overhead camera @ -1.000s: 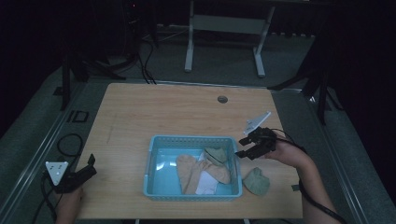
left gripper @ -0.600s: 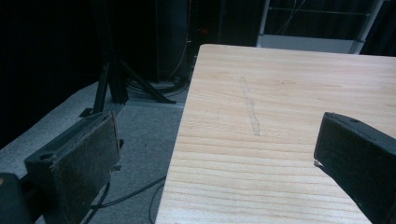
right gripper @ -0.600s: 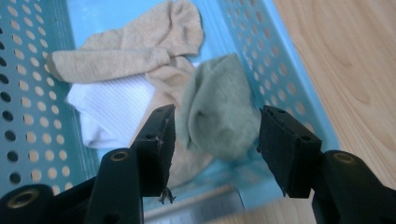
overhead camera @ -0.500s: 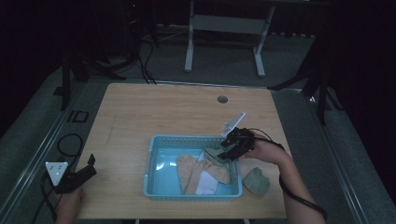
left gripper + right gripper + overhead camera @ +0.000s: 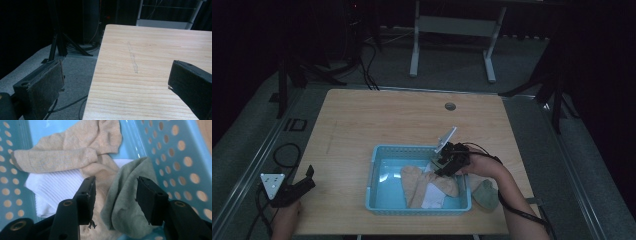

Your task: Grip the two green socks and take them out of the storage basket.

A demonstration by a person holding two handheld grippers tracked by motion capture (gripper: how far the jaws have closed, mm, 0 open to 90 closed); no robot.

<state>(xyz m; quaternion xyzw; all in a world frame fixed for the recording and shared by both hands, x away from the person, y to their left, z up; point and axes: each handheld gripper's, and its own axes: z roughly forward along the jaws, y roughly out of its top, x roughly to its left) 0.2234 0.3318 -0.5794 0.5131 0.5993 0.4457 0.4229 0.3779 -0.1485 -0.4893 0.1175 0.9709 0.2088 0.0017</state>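
Note:
A light blue perforated basket (image 5: 371, 182) stands on the front middle of the wooden table (image 5: 387, 120). In it lie tan socks (image 5: 414, 182), a white sock (image 5: 432, 196) and a green sock (image 5: 125, 200) against the basket wall (image 5: 175, 157). My right gripper (image 5: 446, 161) hangs over the basket's right rear corner. In the right gripper view my right gripper (image 5: 116, 182) is open, its jaws on either side of the green sock; beyond it lie the tan socks (image 5: 75, 152) and the white sock (image 5: 52, 187). My left gripper (image 5: 294, 187) is open and empty at the table's left front edge.
Another green sock (image 5: 484, 193) lies on the table just right of the basket, by the person's right wrist. A round cable hole (image 5: 450, 106) sits near the table's far edge. In the left gripper view my left gripper (image 5: 117, 75) straddles the table's edge (image 5: 96, 75), with floor and cables to its left.
My right gripper has moved left from above the table beside the basket to over the basket's right rear corner, down around the green sock. The left gripper has stayed still.

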